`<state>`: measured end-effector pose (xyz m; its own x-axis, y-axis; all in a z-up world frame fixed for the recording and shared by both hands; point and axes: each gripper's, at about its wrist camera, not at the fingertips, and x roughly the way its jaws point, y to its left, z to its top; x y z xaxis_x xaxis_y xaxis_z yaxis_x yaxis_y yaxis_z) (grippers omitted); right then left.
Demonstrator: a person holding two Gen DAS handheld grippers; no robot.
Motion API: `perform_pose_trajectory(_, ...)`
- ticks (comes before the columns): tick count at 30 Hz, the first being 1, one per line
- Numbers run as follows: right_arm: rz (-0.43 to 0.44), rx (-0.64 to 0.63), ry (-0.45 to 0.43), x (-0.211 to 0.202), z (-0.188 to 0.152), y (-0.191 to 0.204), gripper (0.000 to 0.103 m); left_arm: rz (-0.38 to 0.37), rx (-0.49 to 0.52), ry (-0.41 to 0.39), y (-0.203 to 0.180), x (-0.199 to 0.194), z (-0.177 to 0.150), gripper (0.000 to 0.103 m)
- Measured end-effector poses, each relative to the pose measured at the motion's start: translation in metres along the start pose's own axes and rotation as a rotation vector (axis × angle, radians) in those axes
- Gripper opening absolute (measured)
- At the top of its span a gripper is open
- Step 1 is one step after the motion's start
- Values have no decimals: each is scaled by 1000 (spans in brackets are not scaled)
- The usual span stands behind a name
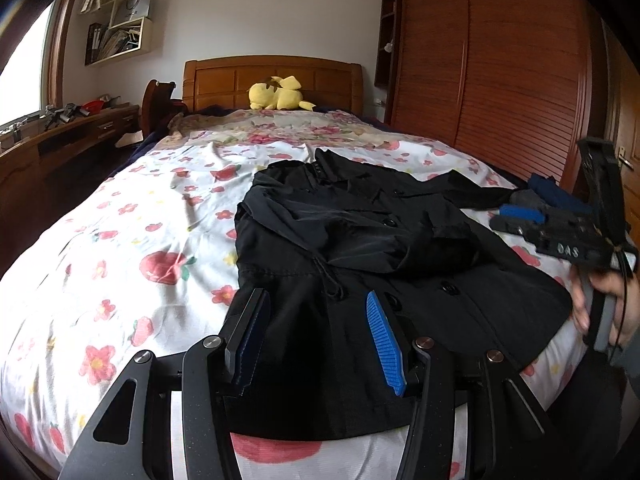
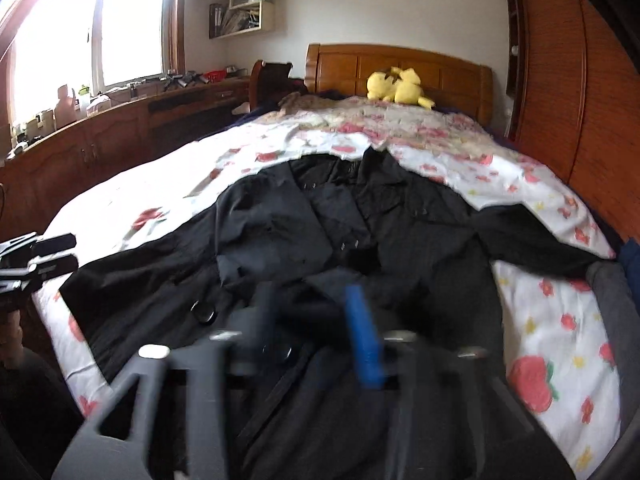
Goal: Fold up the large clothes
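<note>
Floral bed [image 1: 120,216], black coat [image 1: 360,240], right gripper [image 1: 516,218] marked "DAS"

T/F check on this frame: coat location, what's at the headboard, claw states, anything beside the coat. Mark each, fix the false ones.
1. The black coat lies spread on the floral bedsheet. True.
2. A yellow plush toy sits by the wooden headboard. True.
3. The left claw is clamped on the coat's hem. False: its jaws stand apart above the coat, nothing pressed between the pads.
4. The right claw holds a sleeve. False: its jaws are apart over the coat, gripping nothing.
5. The coat is already folded into a neat square. False: it is laid out, rumpled, with one sleeve stretched sideways.
</note>
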<state>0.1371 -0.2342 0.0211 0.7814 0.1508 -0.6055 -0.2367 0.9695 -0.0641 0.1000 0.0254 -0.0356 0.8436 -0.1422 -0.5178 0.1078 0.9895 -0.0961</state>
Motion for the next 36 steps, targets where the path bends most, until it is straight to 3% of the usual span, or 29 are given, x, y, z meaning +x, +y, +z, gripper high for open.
perform_pose_trajectory(2, -15, -12, 13, 10, 7, -3, 68, -1, 5, 4, -2, 1, 0, 52)
perform_pose_trajectory(3, -16, -8, 29, 17, 12, -5, 70, -4, 7, 7, -3, 2, 0, 52)
perform_pose_trajectory(10, -5, 69, 175, 82, 39, -23, 70, -4, 25, 17, -8, 5, 0, 52)
perform_pose_trajectory(17, 7, 217, 312, 138, 35, -50, 69, -2, 26, 23, -6, 3, -2, 52)
perform_pose_trajectory(20, 27, 277, 361, 152, 29, -60, 61, -1, 24, 25, -5, 2, -2, 52)
perform_pose_trajectory(22, 48, 306, 399, 162, 25, -63, 48, 1, 23, 27, -7, 2, -2, 52)
perform_pose_trajectory(23, 51, 304, 425, 165, 25, -63, 33, 0, 23, 26, -7, 1, -2, 52)
perform_pose_trajectory(24, 51, 289, 427, 166, 24, -62, 23, 0, 23, 25, -8, 0, -2, 52)
perform_pose_trajectory(27, 39, 226, 385, 157, 28, -54, 11, 1, 24, 21, -9, -1, -2, 52)
perform_pose_trajectory(36, -4, 68, 64, 54, 89, -41, 8, 4, 23, 34, -8, 3, -3, 52)
